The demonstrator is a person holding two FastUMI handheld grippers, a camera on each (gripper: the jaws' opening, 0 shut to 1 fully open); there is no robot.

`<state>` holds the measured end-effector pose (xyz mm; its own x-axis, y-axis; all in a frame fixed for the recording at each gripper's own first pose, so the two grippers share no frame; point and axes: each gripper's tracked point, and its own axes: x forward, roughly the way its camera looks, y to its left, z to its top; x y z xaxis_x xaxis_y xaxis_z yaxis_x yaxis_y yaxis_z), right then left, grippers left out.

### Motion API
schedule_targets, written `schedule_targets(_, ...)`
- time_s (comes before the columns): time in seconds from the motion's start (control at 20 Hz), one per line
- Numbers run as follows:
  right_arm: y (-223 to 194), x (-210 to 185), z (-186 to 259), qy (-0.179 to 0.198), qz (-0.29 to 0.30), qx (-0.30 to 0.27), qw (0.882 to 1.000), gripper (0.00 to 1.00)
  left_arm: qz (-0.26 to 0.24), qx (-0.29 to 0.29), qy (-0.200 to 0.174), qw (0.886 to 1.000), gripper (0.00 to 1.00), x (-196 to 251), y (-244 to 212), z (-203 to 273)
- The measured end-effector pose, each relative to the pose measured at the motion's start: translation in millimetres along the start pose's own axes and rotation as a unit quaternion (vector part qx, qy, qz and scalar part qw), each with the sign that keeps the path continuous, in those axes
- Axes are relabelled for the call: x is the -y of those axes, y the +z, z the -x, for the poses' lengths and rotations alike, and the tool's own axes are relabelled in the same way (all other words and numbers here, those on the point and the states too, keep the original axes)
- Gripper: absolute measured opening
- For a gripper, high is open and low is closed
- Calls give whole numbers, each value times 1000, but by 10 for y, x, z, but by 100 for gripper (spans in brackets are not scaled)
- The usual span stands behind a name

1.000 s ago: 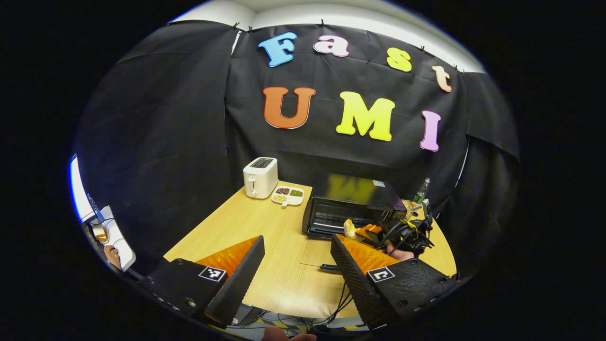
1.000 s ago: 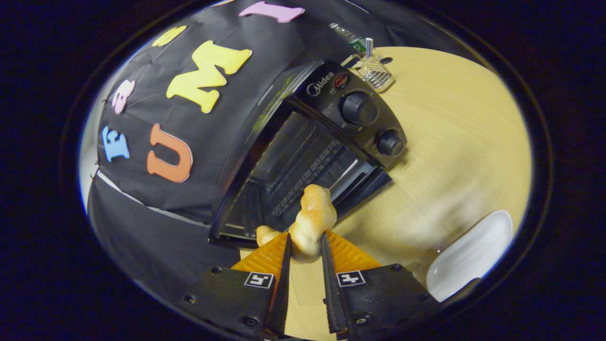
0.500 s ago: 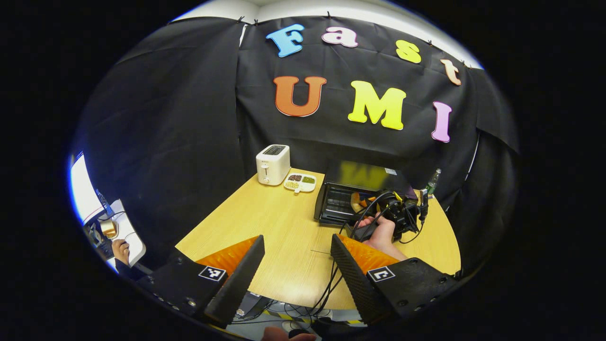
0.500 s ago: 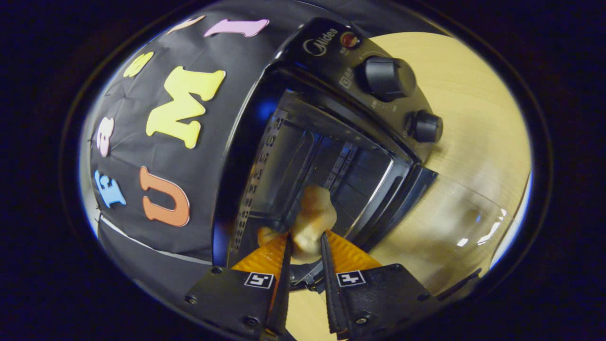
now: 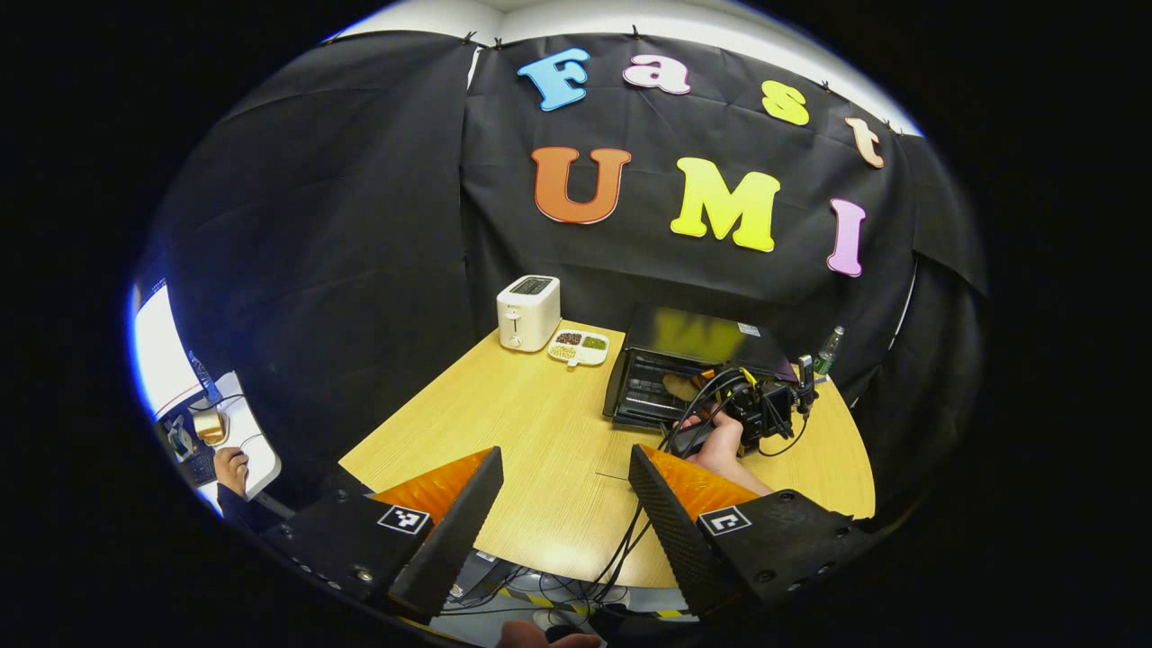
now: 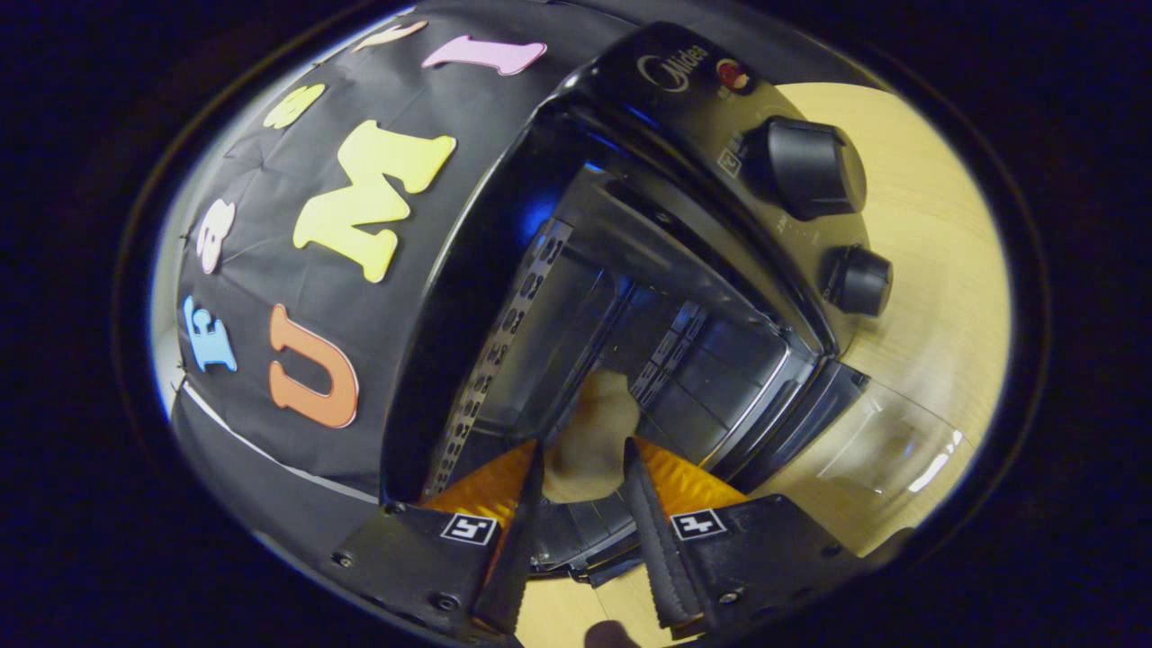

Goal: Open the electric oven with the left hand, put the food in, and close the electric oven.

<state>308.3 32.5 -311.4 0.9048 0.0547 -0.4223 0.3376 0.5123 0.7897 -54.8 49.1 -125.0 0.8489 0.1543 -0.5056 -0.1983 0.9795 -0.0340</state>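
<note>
A pale wood-grain bench [image 5: 504, 432] with a rounded edge sits in front of black cloth, and on it your black electric oven [image 6: 630, 297] stands with its door [image 6: 900, 450] folded down, glass pane flat over the wood. Your right tool [image 6: 580, 468] reaches into the oven's mouth, fingers just spread at either side of the lumpy, golden piece of food [image 6: 589, 432]; whether they press on it, I cannot tell. Two round black knobs [image 6: 810, 166] sit on the oven's control panel.

From the left gripper view, your left tool [image 5: 562, 490] hangs wide and empty over the near bench edge. Farther off, your hand [image 5: 720, 441] grips the right tool at the oven. Beside the oven lies one white divided dish [image 5: 579, 347] with dark, green and yellowish fillings in its compartments, then one boxy white toaster [image 5: 528, 311]. A green-labelled bottle [image 5: 826, 349] stands behind.
</note>
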Motion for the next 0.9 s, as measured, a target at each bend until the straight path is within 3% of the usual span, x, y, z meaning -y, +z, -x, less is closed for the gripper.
schedule_targets(0.3, 1, 21, 203, 5, 78, -4, 997, 72, 4, 11, -18, 1000, 93, 40, 12, 55)
schedule_targets(0.35, -4, 45, 257, 5, 95, -5, 995, 77, 5, 13, -21, 1000, 93, 52, 15, 74)
schedule_targets(0.45, 6, 90, 360, -2, 125, -6, 992, 100, 7, 19, -25, 999, 93, 69, 26, 99)
schedule_targets(0.9, -21, 189, 1268, -2, 223, -30, 974, 97, 17, 64, -50, 997, 93, 50, 124, 257)
